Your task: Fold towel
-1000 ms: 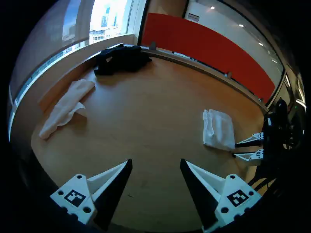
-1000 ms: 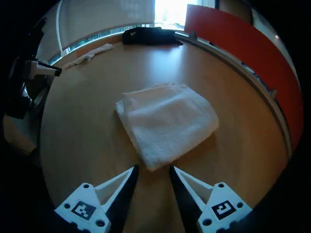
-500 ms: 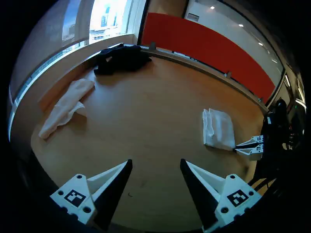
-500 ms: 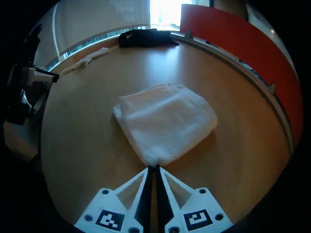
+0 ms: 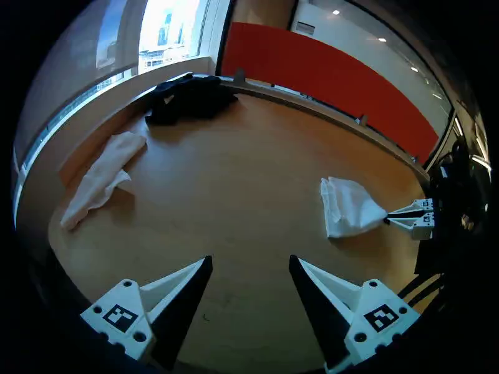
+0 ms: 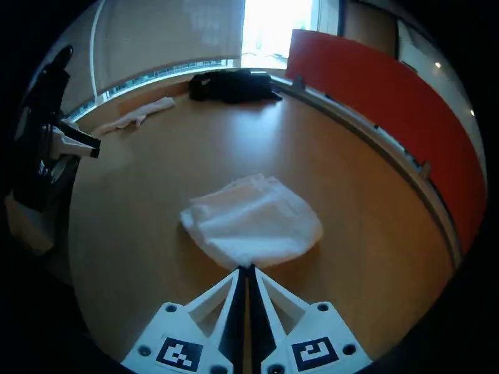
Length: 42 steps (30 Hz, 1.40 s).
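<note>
Right claw is pinched tight on the near corner of the folded white terry towel. It sits mid-worktop on smooth wood, long axis crosswise, the gripped corner drawn to a point toward the claw. Left claw is spread wide over bare wood.

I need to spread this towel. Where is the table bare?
Bare wood spans the middle of the table, between the folded towel, the crumpled towel and the black garment, and ahead of the left gripper. The window-side edge is crowded.
</note>
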Tool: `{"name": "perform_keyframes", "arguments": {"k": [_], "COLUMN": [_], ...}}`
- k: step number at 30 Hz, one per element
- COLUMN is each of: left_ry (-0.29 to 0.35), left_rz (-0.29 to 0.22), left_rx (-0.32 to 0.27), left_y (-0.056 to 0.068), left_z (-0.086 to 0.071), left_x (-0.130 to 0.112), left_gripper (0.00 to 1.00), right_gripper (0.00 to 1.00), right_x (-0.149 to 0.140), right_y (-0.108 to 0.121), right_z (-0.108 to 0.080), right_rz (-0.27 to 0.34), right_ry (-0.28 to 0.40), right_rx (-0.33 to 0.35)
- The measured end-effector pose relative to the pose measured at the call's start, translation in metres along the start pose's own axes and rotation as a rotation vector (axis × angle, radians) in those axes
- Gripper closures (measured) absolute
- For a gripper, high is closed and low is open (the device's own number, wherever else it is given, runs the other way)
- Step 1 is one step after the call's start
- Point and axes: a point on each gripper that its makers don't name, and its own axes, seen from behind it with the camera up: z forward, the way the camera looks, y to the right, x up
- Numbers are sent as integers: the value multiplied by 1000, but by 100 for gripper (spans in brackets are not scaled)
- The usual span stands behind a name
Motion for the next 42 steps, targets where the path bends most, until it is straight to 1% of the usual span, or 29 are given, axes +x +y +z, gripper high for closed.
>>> {"name": "perform_keyframes", "arguments": {"k": [9, 15, 21, 27, 32, 36, 42], "left_ry": [28, 47, 58, 60, 59, 59, 58], "left_rz": [9, 10, 24, 37, 42, 46, 58], "left_rx": [-22, -37, -54, -70, -79, -81, -86], "left_y": [6, 10, 17, 22, 25, 27, 31], "left_z": [-1, -2, -2, -3, -2, -1, 1], "left_x": [18, 32, 41, 46, 47, 49, 52], "left_gripper": [9, 9, 9, 9, 9, 9, 9], "right_gripper": [97, 97, 97, 97, 97, 97, 97], "right_x": [63, 93, 106, 109, 114, 117, 116], "right_y": [21, 31, 43, 56, 68, 80, 105], "right_z": [-29, -51, -68, -82, -96, -110, -133], "right_rz": [-50, -81, -85, -45, -25, -7, 14], "right_ry": [94, 137, 158, 179, 198, 214, 226], "right_rx": [-38, -68, -102, -127, -150, -168, -205]}}
